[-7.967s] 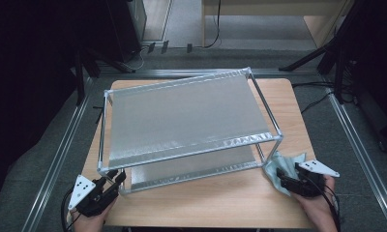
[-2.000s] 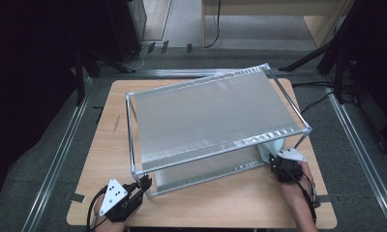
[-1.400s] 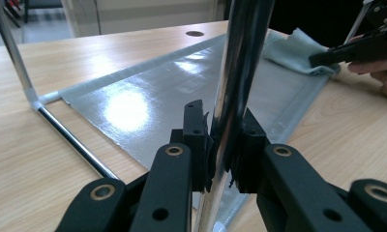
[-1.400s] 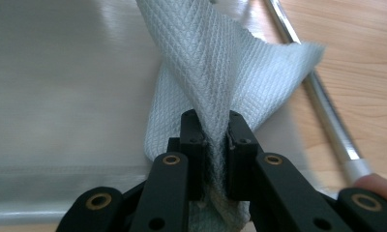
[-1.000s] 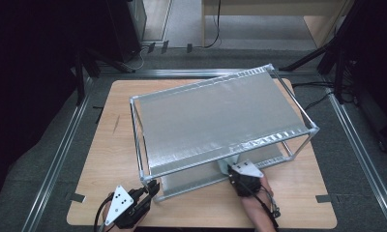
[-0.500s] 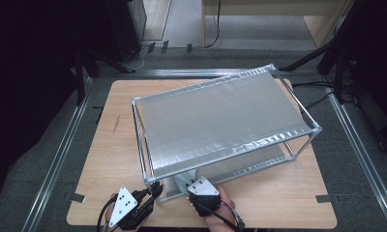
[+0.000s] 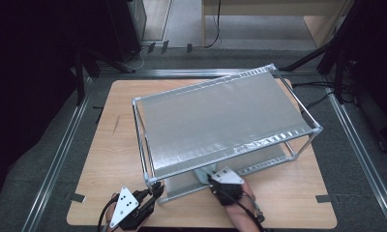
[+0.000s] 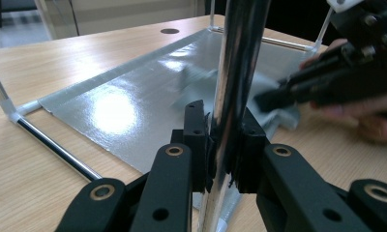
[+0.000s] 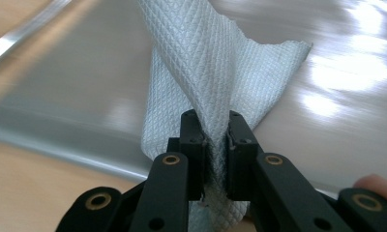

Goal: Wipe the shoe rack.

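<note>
Left claw (image 8: 224, 145) pinches the rack's near corner post (image 8: 237, 72), likely bracing the rack (image 7: 220, 121) on the tabletop (image 7: 104, 159). Right claw (image 9: 214, 140) pinches the cloth (image 9: 220, 63), laid on the lower shelf (image 9: 327, 58) for wiping.

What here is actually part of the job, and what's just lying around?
In use:
- left gripper, clamped on the rack's corner post
- right gripper, pinching the cloth
- lower shelf, under the cloth

Lying about:
- cables on the floor
- wooden furniture behind
</note>
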`<act>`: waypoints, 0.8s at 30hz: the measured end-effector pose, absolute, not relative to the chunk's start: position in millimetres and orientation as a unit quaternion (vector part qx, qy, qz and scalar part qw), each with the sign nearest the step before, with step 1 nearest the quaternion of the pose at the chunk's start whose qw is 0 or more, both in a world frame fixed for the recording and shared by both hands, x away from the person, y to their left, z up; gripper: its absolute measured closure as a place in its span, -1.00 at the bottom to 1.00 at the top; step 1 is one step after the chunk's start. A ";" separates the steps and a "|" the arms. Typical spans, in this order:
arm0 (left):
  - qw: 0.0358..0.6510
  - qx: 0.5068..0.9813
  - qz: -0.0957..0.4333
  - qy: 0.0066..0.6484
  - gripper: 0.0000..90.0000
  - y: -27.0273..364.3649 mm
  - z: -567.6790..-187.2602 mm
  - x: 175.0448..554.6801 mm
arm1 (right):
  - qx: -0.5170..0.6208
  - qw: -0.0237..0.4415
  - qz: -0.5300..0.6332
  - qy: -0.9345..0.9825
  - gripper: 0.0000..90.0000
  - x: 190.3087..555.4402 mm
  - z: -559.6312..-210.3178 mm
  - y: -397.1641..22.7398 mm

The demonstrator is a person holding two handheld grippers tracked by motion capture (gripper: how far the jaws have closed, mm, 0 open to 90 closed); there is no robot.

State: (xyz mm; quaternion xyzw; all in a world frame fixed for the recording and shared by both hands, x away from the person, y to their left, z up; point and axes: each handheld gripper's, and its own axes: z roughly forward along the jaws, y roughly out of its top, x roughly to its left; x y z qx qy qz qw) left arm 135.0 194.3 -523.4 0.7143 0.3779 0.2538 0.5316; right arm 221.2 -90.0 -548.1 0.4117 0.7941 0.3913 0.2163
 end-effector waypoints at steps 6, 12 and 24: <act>0.531 0.715 0.254 0.377 0.78 194.4 -523.4 135.3 | 0.464 0.242 0.376 0.765 0.81 243.5 -545.6 -149.1; 0.531 0.716 0.255 0.374 0.78 194.7 -523.8 135.3 | 0.520 0.268 0.362 0.726 0.81 261.6 -543.7 -200.6; 0.530 0.717 0.256 0.374 0.79 194.6 -524.2 136.1 | 0.578 0.308 0.348 0.671 0.81 270.7 -541.7 -251.6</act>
